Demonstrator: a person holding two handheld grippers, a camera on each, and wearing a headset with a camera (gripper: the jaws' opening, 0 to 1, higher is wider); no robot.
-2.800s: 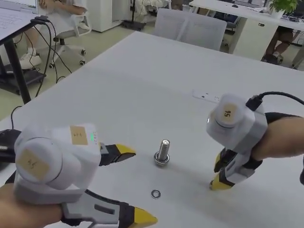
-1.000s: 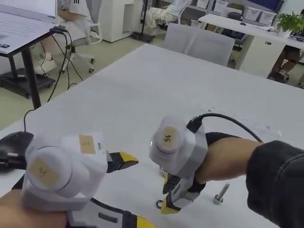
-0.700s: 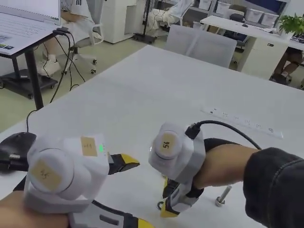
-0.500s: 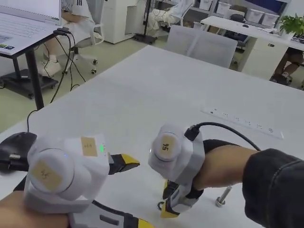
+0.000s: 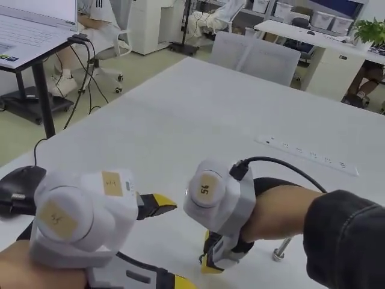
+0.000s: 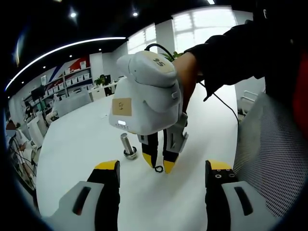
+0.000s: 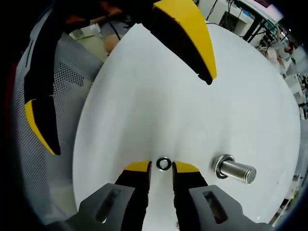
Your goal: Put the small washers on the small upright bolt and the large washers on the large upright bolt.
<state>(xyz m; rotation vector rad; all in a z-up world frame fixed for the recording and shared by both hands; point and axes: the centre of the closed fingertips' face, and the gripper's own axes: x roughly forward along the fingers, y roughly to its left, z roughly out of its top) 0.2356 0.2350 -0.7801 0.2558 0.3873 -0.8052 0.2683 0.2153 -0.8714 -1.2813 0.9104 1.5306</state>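
Tabletop (image 5: pixel 180 114) white, power strip (image 5: pixel 307 155) on it, grey chair (image 5: pixel 255 57) beyond

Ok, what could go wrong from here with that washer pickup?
1. The small silver ring washer lies flat on the white table at the very tips of the right gripper; so thin an edge may slip out.
2. The large upright steel bolt stands close beside; lifting could knock it.
3. The small steel bolt looks tilted, so threading may be awkward.
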